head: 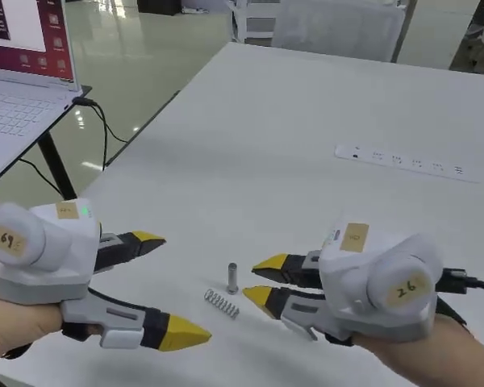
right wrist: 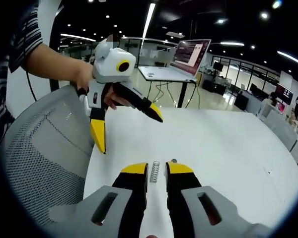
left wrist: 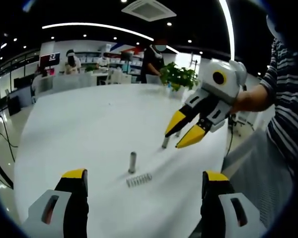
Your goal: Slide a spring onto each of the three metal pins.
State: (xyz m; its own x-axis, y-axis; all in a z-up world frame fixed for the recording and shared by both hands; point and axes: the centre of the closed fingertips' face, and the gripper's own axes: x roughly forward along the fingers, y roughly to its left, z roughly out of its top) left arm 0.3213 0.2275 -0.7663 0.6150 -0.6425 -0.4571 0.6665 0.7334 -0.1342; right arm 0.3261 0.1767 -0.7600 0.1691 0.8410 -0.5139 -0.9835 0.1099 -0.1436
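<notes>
Pinching the spring (head: 222,303) at one end is advised; the right gripper (head: 260,279) is held narrowly apart, the left gripper (head: 177,286) wide.

Handwritten "69" on the back of the left gripper (head: 182,286), "26" on the right gripper (head: 251,279).

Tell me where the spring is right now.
In the head view, the spring lies flat on the white table, low and centre, just beside the upright metal pin, between the left gripper and the right gripper.
</notes>
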